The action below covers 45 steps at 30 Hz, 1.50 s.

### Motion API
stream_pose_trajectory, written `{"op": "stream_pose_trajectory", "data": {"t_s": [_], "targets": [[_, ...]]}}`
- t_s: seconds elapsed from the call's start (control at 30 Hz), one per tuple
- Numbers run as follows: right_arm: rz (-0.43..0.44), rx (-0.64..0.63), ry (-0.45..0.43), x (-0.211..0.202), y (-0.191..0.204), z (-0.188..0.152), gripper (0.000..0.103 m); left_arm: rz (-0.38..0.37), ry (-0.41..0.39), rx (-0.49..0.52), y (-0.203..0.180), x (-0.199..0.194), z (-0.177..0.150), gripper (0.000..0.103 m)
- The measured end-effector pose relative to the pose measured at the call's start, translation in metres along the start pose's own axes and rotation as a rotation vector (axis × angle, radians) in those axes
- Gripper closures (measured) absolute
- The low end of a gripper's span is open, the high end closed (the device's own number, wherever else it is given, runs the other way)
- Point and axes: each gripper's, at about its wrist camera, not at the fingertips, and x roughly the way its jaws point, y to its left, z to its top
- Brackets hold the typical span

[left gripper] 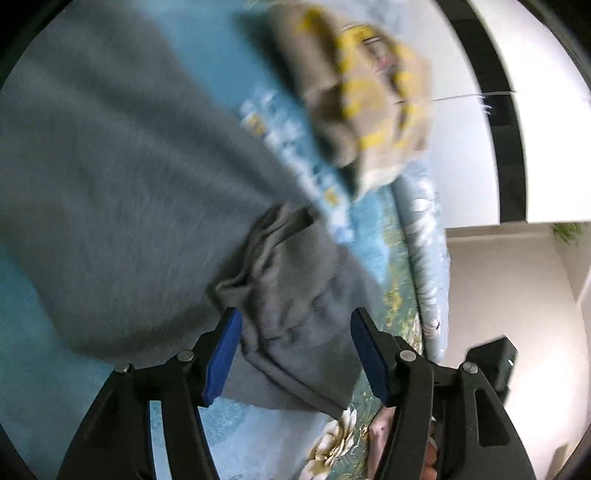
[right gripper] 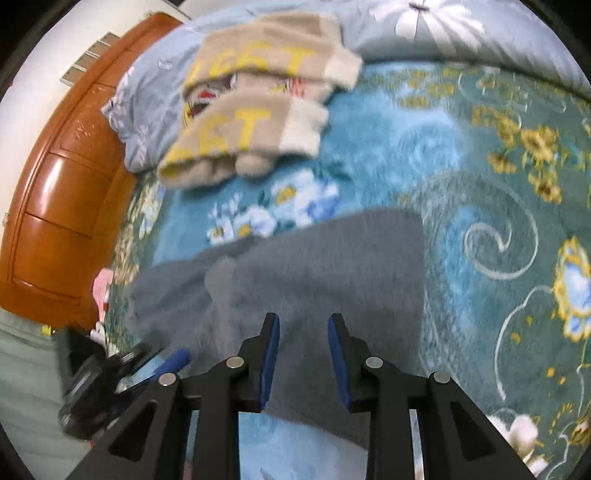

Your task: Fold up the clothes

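Observation:
A grey garment (left gripper: pixel 122 184) lies spread on the teal flowered bedspread (left gripper: pixel 258 435). My left gripper (left gripper: pixel 295 314) is open, its jaws either side of a bunched grey fold (left gripper: pixel 291 280) at the garment's edge, not closed on it. In the right wrist view the same grey garment (right gripper: pixel 314 266) lies below my right gripper (right gripper: pixel 303 319), which is open and hovers over the cloth. The left gripper (right gripper: pixel 147 363) shows blurred at the lower left of that view.
A folded beige sweater with yellow letters (right gripper: pixel 255 107) lies on the bed beyond the grey garment; it also shows in the left wrist view (left gripper: pixel 369 88). A pale blue flowered quilt (right gripper: pixel 424 33) is bunched at the far side. A wooden cabinet (right gripper: pixel 62 184) stands beside the bed.

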Motion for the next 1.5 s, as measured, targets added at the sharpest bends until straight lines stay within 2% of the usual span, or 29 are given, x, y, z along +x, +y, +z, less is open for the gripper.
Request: {"op": "stream_pose_trajectory", "data": {"t_s": [0.13,0.23,0.27,0.33,0.5,0.63,0.7,0.83,0.9,0.97,1.03,1.17,1.27,1.37,1.5], "targets": [[0.011,0.034,0.020,0.001,-0.005,0.001,0.072,0.030,0.001,-0.055,0.006,0.009,0.002,0.044],[0.033,0.054,0.008,-0.008,-0.009,0.003,0.072,0.055,0.000,-0.096,0.010,0.015,0.004,0.059],[0.036,0.054,0.003,-0.013,-0.010,0.003,0.072,0.070,-0.003,-0.111,0.010,0.017,0.004,0.071],[0.035,0.055,-0.004,-0.024,-0.015,0.000,0.072,0.106,-0.012,-0.142,0.009,0.021,0.004,0.077],[0.040,0.098,-0.026,-0.052,-0.040,-0.015,0.072,0.221,-0.060,-0.182,-0.004,0.023,-0.001,0.078],[0.056,0.155,-0.055,-0.074,-0.063,-0.028,0.072,0.326,-0.101,-0.168,-0.023,0.021,-0.007,0.065],[0.065,0.183,-0.069,-0.084,-0.073,-0.035,0.072,0.372,-0.088,-0.154,-0.028,0.031,-0.008,0.065],[0.091,0.162,-0.082,-0.101,-0.077,-0.047,0.072,0.436,-0.092,-0.150,-0.028,0.039,-0.011,0.065],[0.092,0.133,-0.073,-0.103,-0.076,-0.052,0.072,0.486,-0.088,-0.113,-0.031,0.040,-0.012,0.064],[0.098,0.114,-0.062,-0.098,-0.075,-0.054,0.072,0.527,-0.098,-0.082,-0.033,0.035,-0.012,0.055],[0.106,0.095,-0.048,-0.090,-0.073,-0.055,0.072,0.505,-0.112,-0.084,-0.028,0.029,-0.013,0.055],[0.132,0.050,0.000,-0.059,-0.057,-0.047,0.072,0.370,-0.097,-0.149,-0.010,0.026,-0.013,0.055],[0.169,0.005,0.042,-0.030,-0.041,-0.036,0.073,0.317,-0.094,-0.179,0.002,0.026,-0.014,0.055],[0.138,0.029,0.093,-0.008,-0.038,-0.032,0.072,0.247,-0.095,-0.194,0.009,0.023,-0.014,0.055],[0.121,0.058,0.136,0.008,-0.039,-0.038,0.072,0.195,-0.087,-0.187,0.016,0.021,-0.015,0.057]]}}
